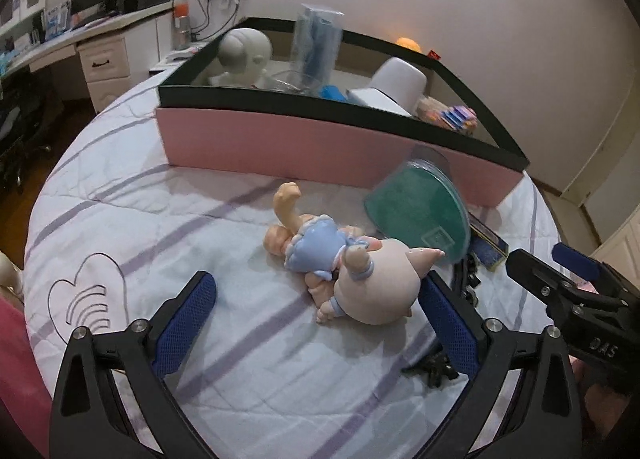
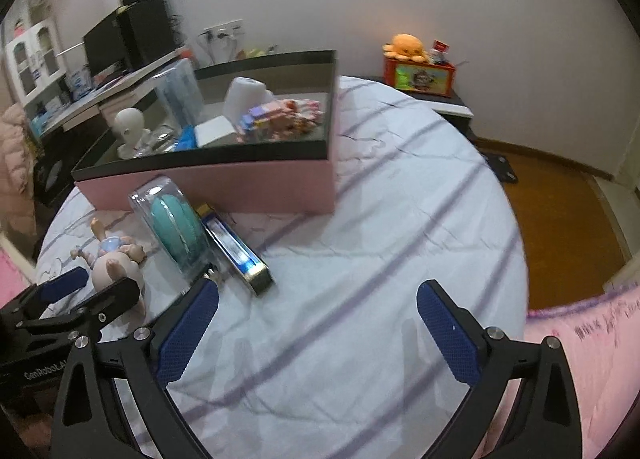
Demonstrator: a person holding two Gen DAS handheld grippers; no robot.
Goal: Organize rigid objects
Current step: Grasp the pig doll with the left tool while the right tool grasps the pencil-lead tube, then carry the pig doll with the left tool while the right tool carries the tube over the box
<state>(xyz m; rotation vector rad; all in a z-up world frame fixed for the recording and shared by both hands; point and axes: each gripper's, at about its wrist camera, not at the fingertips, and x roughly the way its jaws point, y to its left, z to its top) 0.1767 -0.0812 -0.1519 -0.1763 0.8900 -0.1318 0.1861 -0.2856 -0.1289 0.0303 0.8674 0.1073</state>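
A doll (image 1: 332,259) in a light blue dress lies on the striped bedspread, its big pale head toward me. My left gripper (image 1: 316,319) is open just short of it, the head close to the right finger (image 1: 448,323). A teal disc in a clear case (image 1: 420,207) leans behind the doll, beside a blue tin (image 1: 486,245). My right gripper (image 2: 318,323) is open over bare bedspread with nothing between its fingers. From the right wrist view, the doll (image 2: 114,259), teal case (image 2: 176,219) and tin (image 2: 240,255) lie to its left, in front of the pink box (image 2: 240,183).
The pink box (image 1: 320,147) with a black rim holds a white bust (image 1: 244,51), a clear case, a white cup (image 1: 400,79) and coloured blocks (image 2: 280,119). Small black parts (image 1: 468,279) lie by my left gripper's right finger. A desk stands left, a nightstand (image 2: 420,75) at the back right.
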